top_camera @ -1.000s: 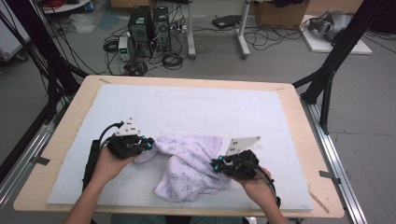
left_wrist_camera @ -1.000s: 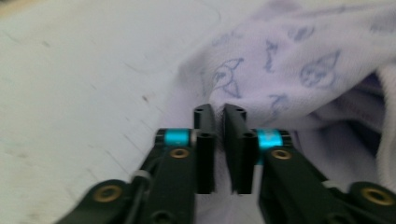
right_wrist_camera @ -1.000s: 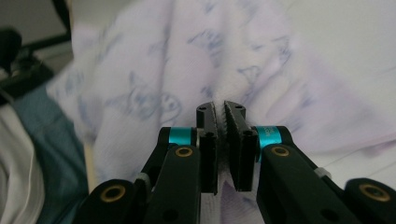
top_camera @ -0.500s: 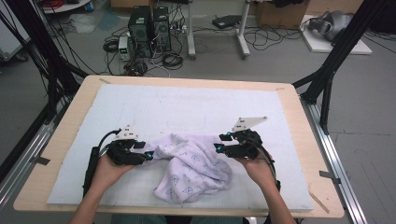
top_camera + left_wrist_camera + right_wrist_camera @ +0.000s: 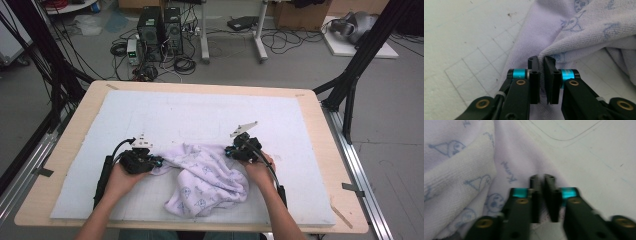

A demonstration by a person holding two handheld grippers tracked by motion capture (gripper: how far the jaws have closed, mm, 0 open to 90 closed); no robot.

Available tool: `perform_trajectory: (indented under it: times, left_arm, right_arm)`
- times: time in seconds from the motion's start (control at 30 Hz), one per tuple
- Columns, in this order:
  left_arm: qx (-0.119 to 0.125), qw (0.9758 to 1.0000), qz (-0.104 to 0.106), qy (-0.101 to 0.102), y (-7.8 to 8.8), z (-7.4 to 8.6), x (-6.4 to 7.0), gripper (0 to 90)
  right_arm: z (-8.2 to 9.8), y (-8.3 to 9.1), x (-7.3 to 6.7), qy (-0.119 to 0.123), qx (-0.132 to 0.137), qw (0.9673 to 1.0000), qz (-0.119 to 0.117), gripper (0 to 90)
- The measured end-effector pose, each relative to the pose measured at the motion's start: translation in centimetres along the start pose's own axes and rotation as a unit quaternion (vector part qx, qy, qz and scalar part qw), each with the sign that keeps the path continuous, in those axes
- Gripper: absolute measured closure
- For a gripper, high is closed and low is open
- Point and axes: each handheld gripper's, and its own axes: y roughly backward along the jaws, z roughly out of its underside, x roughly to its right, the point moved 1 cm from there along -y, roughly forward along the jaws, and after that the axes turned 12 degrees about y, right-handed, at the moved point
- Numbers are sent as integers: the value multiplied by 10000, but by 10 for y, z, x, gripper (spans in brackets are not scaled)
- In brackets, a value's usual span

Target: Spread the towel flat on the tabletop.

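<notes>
A pale lilac cloth (image 5: 210,175) with blue printed figures lies crumpled on the mat near the front edge. My left gripper (image 5: 159,162) sits at its left end. In the left gripper view its jaws (image 5: 541,60) have just closed and pinch a fold of the cloth (image 5: 586,30) at their tips. My right gripper (image 5: 227,150) is at the cloth's far right corner. In the blurred right gripper view its jaws (image 5: 542,178) have also just closed, lying over the cloth's (image 5: 461,170) edge with fabric caught between them.
A light grey gridded mat (image 5: 200,115) covers the wooden table (image 5: 80,110). Black frame posts stand at the table's left (image 5: 45,65) and right (image 5: 360,60). Computers and cables lie on the floor beyond the far edge.
My right gripper has moved away from the person, from the cloth's near right side to its far right corner. The left gripper has hardly shifted. The cloth's right side is bunched differently.
</notes>
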Motion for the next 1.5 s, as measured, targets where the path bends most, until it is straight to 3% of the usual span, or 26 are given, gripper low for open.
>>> perform_trajectory:
  times: [0.07,0.13,0.23,0.4,0.47,0.53,0.6,0.63,0.67,0.7,0.73,0.77,0.8,0.83,0.93,1.03,1.13,1.27,1.5]
  left_arm:
    - [111,9999,-13,14,4,-7,-2,852]
    - [304,9995,-35,67,11,-15,-8,854]
    - [421,9990,-109,94,18,-26,-13,854]
    - [580,9982,-146,52,27,-53,-17,855]
    - [760,9969,-155,131,30,-73,-20,855]
    - [950,9942,-503,-22,36,-108,-24,856]
    - [1389,9869,-809,-143,45,-156,-26,854]
    - [1614,9812,-1035,-195,49,-178,-27,834]
    - [1783,9748,-1327,-161,51,-194,-26,758]
    - [1821,9759,-1200,103,49,-205,-27,655]
    - [1759,9783,-1082,144,46,-207,-27,571]
    - [1683,9795,-1103,99,42,-206,-26,534]
    - [1533,9823,-1079,49,35,-200,-27,529]
    - [1377,9858,-959,38,26,-190,-28,515]
    - [1160,9905,-715,152,9,-156,-33,505]
    - [999,9934,-519,236,-2,-123,-33,494]
    - [849,9958,-253,240,-7,-91,-28,487]
    - [800,9967,-23,97,-2,-64,-15,460]
    - [731,9968,318,-76,12,-36,11,428]
  right_arm:
    - [2,1,6,-205,-35,9990,-387,881]
    - [-1,7,7,45,-179,9991,-384,883]
    - [-9,19,10,199,-33,9991,-370,886]
    - [-20,40,18,220,285,9988,-345,887]
    - [-26,51,27,264,350,9989,-152,888]
    - [-38,72,42,197,382,9987,265,889]
    - [-58,100,61,189,468,9952,837,889]
    - [-70,114,71,175,581,9918,1128,888]
    - [-80,126,80,62,716,9876,1394,871]
    - [-87,135,89,-28,763,9827,1684,811]
    - [-91,139,99,-195,872,9781,1881,704]
    - [-90,137,104,-387,970,9794,1725,669]
    - [-88,134,106,-435,1000,9804,1639,655]
    - [-85,127,106,-446,954,9825,1535,651]
    - [-71,102,96,-289,774,9895,1184,621]
    - [-51,82,81,-270,650,9944,794,602]
    - [-36,76,65,-255,724,9955,562,588]
    - [-17,77,38,-207,942,9951,218,544]
    - [8,74,-10,-62,1119,9937,39,522]
